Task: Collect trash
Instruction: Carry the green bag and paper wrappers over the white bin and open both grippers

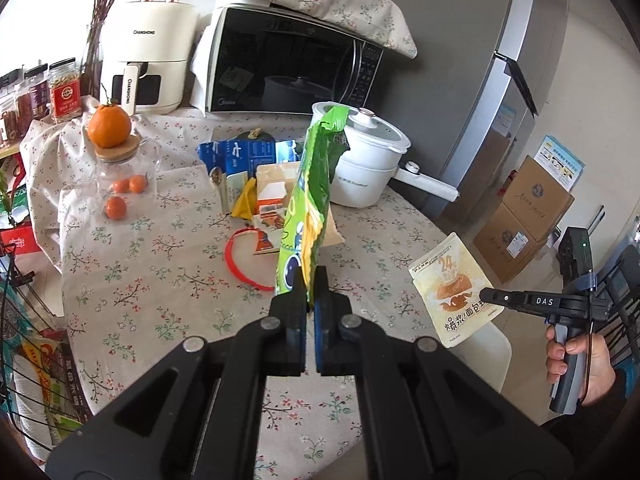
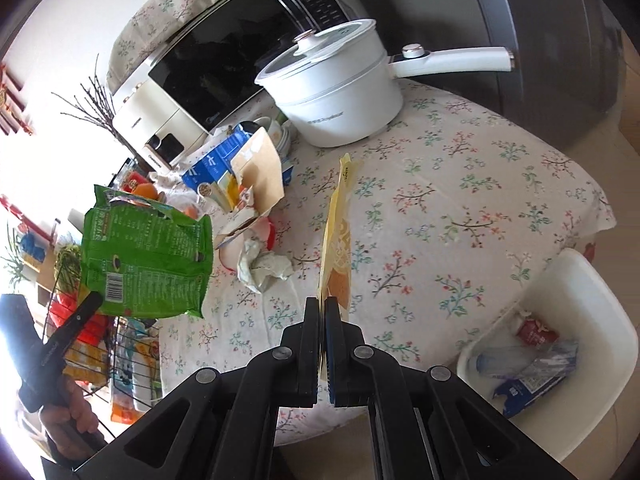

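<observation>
Left wrist view: your left gripper (image 1: 308, 280) is clamping the bottom edge of the green snack bag (image 1: 310, 200), jaws pinched tight on it, and the bag is standing up over the middle of the table (image 1: 160, 272). Right wrist view: your right gripper (image 2: 323, 304) is pinching the cream bread wrapper (image 2: 338, 248) the same way, edge-on to the lens, hanging above the floral cloth near the table's front edge. More trash is lying mid-table: blue carton (image 2: 216, 164), torn cardboard box (image 2: 260, 168), crumpled tissue (image 2: 264, 268), red ring (image 1: 240, 268). White pot (image 2: 340, 92) is sitting at the far edge in front of the microwave (image 1: 296, 60). White bin (image 2: 560, 344) is standing just off the table's right corner, with wrappers already in it.
</observation>
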Action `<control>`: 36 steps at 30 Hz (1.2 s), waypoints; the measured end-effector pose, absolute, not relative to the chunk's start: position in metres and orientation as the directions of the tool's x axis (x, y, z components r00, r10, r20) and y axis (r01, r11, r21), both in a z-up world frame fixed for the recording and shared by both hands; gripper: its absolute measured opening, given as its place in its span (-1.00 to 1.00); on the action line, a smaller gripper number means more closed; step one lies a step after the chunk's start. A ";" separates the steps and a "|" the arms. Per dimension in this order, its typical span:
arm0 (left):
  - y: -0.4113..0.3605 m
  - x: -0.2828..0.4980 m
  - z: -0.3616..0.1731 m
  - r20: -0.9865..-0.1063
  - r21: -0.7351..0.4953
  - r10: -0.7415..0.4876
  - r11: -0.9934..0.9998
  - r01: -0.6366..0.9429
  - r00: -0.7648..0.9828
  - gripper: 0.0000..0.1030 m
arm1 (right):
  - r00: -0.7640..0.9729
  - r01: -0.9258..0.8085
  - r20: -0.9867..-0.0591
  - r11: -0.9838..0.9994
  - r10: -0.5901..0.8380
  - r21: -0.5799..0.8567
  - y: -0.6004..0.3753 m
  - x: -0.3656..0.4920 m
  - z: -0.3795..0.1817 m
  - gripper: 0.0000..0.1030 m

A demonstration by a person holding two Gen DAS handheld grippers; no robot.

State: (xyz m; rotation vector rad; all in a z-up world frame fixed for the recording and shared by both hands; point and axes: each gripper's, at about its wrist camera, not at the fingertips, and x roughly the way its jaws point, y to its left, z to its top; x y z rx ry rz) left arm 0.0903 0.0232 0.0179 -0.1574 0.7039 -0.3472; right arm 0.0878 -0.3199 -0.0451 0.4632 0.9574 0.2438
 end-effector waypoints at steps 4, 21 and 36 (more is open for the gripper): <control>0.002 0.091 0.016 -0.605 -0.268 -0.403 0.915 0.302 0.686 -0.94 | 0.579 0.044 -0.728 0.877 0.368 0.478 -0.347 0.078 -0.044 -0.93; -0.133 0.079 -0.009 -0.648 -0.294 -0.569 0.800 0.523 0.506 -0.94 | 0.611 0.220 -0.758 0.871 0.229 0.440 -0.444 0.029 -0.051 -0.93; -0.237 0.060 -0.056 -0.711 -0.336 -0.631 0.693 0.638 0.310 -0.94 | 0.561 0.377 -0.817 0.840 0.128 0.391 -0.521 -0.022 -0.076 -0.93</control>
